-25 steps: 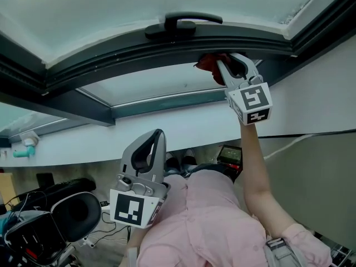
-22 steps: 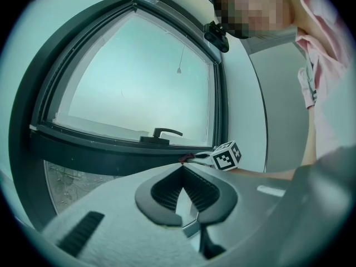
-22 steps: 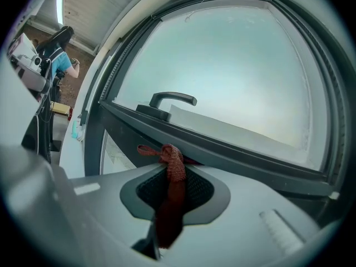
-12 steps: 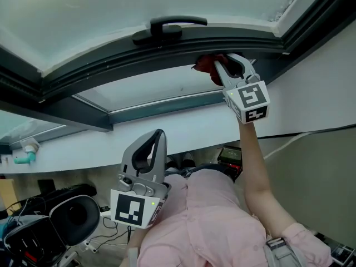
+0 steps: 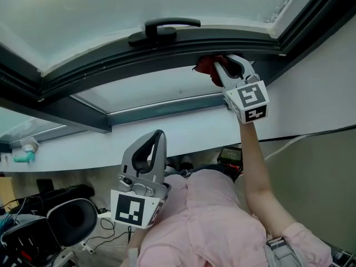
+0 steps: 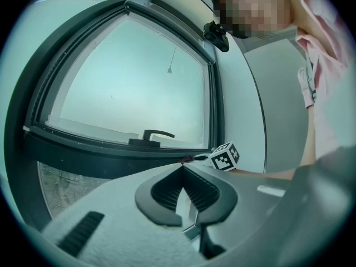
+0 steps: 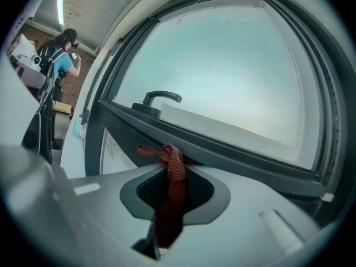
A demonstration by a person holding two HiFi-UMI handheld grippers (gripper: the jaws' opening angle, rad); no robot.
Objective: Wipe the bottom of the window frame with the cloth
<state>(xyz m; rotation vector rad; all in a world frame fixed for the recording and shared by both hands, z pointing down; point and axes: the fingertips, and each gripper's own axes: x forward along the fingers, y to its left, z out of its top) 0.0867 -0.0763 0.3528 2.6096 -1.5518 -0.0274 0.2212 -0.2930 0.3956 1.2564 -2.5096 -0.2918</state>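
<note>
A person in a pink shirt (image 5: pixel 206 227) stands at a window with a dark window frame (image 5: pixel 111 65) and holds a gripper in each hand. The right gripper (image 5: pixel 225 64) is raised on an outstretched bare forearm (image 5: pixel 255 171) to the bottom rail of the frame, to the right of the black window handle (image 5: pixel 164 29). Its fingers are clenched on a red cloth (image 5: pixel 207 64). The right gripper view shows the cloth as a bunched, knitted strip running down between the fingers, its top end poking out past the tips against the dark rail. The cloth touches the frame just under the pale frosted glass (image 5: pixel 139 4). The gripper's marker cube (image 5: pixel 248 102) sits below the fingers, in front of the white wall. The left gripper (image 5: pixel 159 133) is held low and near the person's chest, well apart from the window, pointing up toward it. Its fingers are pressed together at the tips with nothing between them. At the far left, a small teal object (image 5: pixel 21 154) rests on the white ledge under the window. In the right gripper view, another person in a blue top (image 7: pixel 62 57) stands far off to the left.
</note>
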